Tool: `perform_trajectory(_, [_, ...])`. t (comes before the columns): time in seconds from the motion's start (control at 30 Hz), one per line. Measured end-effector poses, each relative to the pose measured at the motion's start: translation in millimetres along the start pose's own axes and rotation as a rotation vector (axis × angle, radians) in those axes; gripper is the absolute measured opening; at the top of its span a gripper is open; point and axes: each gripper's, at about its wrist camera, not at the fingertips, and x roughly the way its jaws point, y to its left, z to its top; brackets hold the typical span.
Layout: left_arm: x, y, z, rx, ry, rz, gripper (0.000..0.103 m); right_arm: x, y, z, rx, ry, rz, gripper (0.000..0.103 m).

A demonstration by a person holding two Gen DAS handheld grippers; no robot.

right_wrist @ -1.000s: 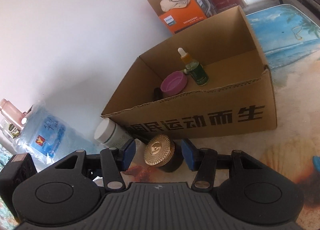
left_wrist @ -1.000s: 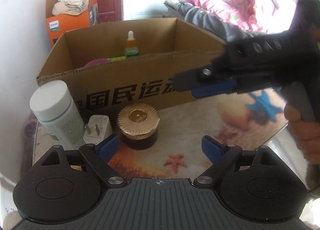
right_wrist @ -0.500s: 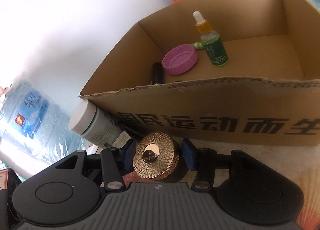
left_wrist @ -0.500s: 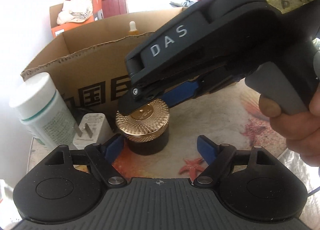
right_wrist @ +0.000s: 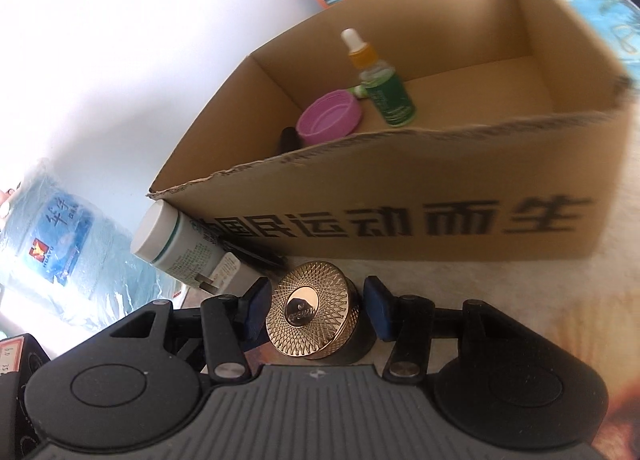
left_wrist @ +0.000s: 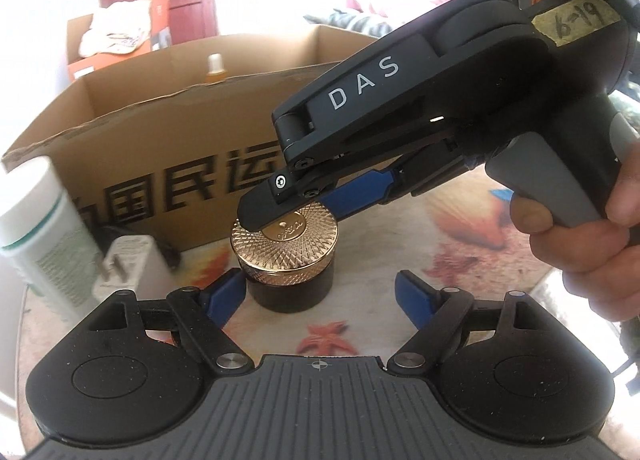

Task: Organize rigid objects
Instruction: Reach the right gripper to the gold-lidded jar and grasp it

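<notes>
A dark jar with a patterned gold lid (right_wrist: 312,316) stands on the printed tabletop in front of the cardboard box (right_wrist: 400,195). My right gripper (right_wrist: 316,312) straddles the lid, one blue pad on each side, with slim gaps showing, so it is open. In the left wrist view the same jar (left_wrist: 286,256) sits under the right gripper (left_wrist: 292,211), which comes in from the right in a person's hand (left_wrist: 580,244). My left gripper (left_wrist: 320,298) is open, and the jar is just ahead of its left finger.
A white pill bottle (right_wrist: 176,236) and a white plug (right_wrist: 228,276) lie left of the jar against the box. Inside the box are a green dropper bottle (right_wrist: 386,95), a pink cap (right_wrist: 330,119) and a dark item. A water jug (right_wrist: 52,236) stands at far left.
My right gripper has come in from the right and dropped over the jar, so the lid now sits between its pads. The left gripper has edged closer to the jar.
</notes>
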Motion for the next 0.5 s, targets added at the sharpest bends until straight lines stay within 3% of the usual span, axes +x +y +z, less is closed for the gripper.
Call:
perform_trajectory(0.27, [5, -28, 6, 0.065, 0.001, -0.06, 0.082, -30, -25, -11, 0.058, -0.048, -0.024, 0.054])
perform_trajectory(0.5, [9, -38, 10, 0.101, -0.004, -0.024, 0.078, -41, -39, -15, 0.095, -0.069, -0.017, 0.054])
